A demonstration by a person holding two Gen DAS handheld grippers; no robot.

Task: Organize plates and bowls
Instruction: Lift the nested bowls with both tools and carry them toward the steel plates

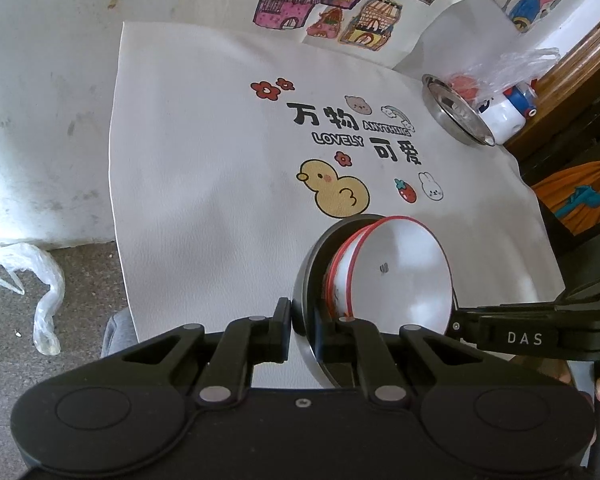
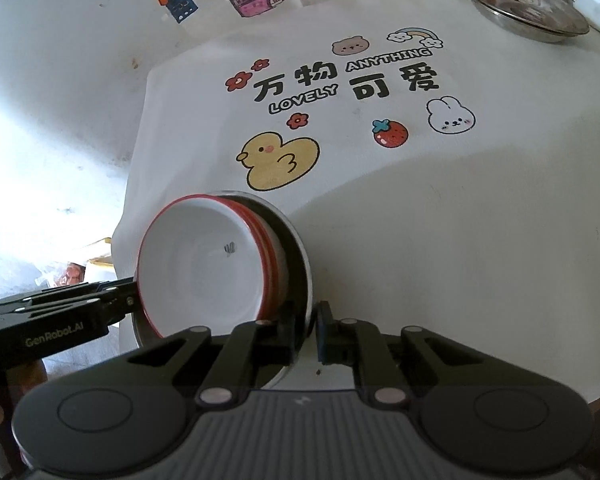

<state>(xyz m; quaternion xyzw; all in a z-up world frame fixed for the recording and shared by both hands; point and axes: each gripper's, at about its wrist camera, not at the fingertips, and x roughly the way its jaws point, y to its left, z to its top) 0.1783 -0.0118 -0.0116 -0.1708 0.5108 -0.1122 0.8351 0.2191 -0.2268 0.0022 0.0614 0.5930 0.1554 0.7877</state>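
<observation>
The left gripper (image 1: 302, 322) pinches the rim of a steel bowl (image 1: 302, 280) between its jaws. The right gripper (image 2: 306, 330) clamps the same rim on the opposite side. Nested inside, red-rimmed white bowls (image 2: 204, 268) tilt with it; how many is hard to tell. Beyond the jaws lies the duck-print mat (image 2: 420, 220), and farthest off a steel dish (image 2: 528, 4), partly cut off.

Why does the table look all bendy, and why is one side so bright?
Left wrist view: the fisheye lens curves the white mat and darkens the corners. Right wrist view: strong glare washes out the left side of the table, while the duck print stays sharp; the steel plate shows reflections.
</observation>
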